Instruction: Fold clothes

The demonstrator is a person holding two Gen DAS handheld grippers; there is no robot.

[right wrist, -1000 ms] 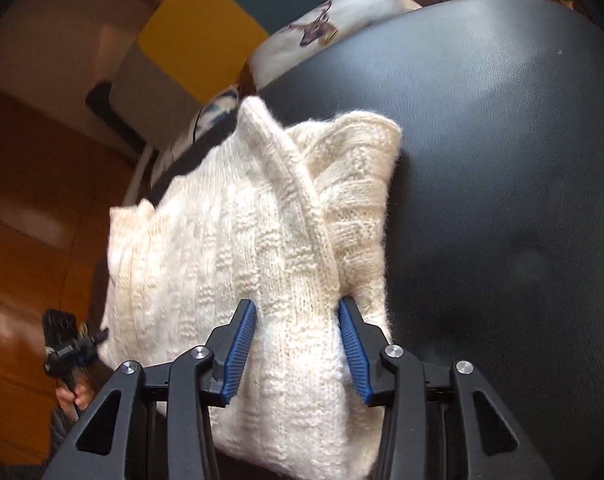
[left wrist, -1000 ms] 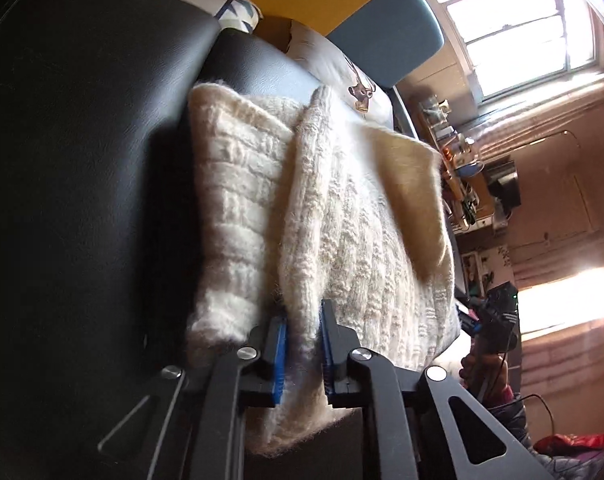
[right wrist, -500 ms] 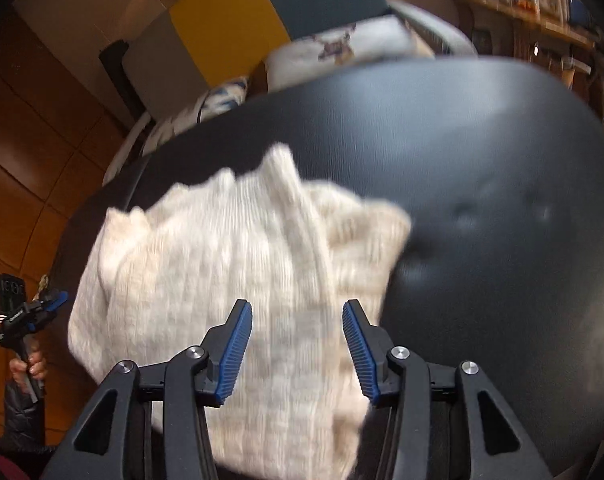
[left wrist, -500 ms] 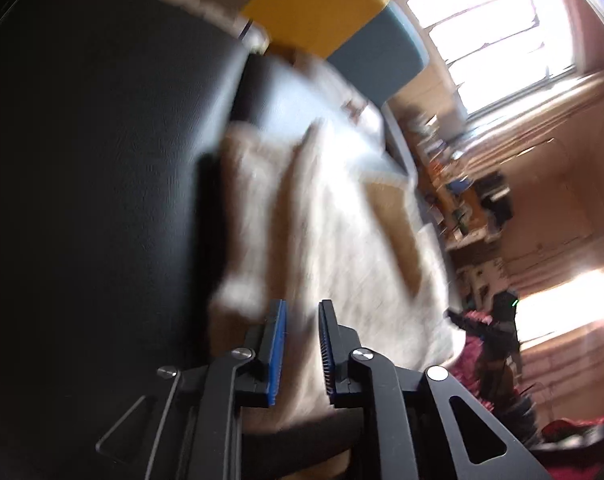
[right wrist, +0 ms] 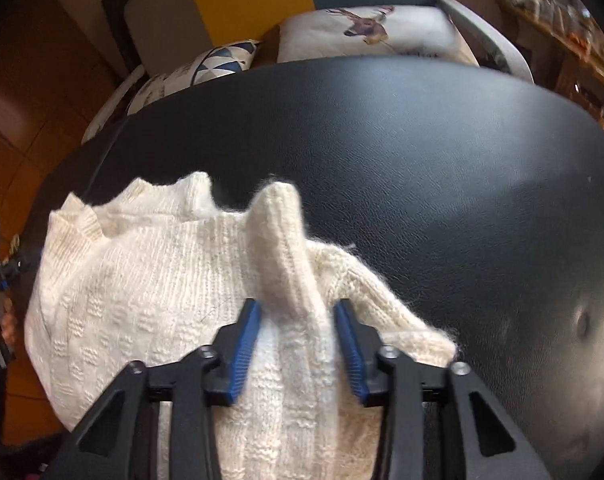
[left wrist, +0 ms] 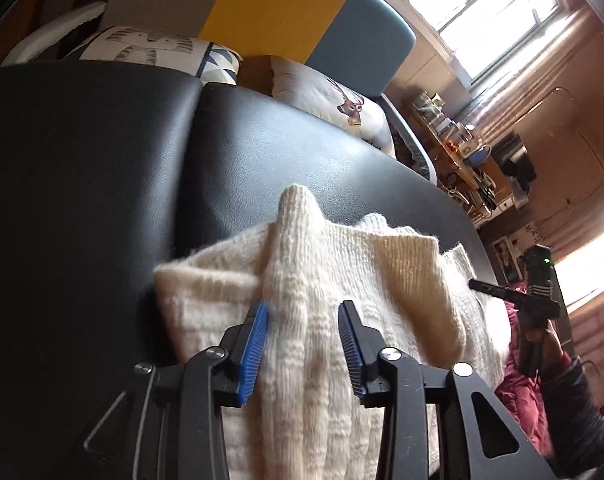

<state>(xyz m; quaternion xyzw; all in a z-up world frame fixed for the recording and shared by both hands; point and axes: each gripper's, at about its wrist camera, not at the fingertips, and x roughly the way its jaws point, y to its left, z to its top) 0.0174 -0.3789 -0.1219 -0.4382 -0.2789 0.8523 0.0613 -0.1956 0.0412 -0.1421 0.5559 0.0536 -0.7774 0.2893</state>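
Sweater's (left wrist: 321, 360) near end behind hand-held grippers

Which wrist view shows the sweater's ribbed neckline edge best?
The right wrist view: the cream sweater shows its wavy ribbed edge along the far side. The left wrist view shows mostly the raised fold and a turned-over flap.

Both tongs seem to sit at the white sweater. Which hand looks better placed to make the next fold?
Roughly even, leaning left. The left tongs and right tongs each stand open around a raised ridge of the cream sweater. The left sits nearer a free edge.
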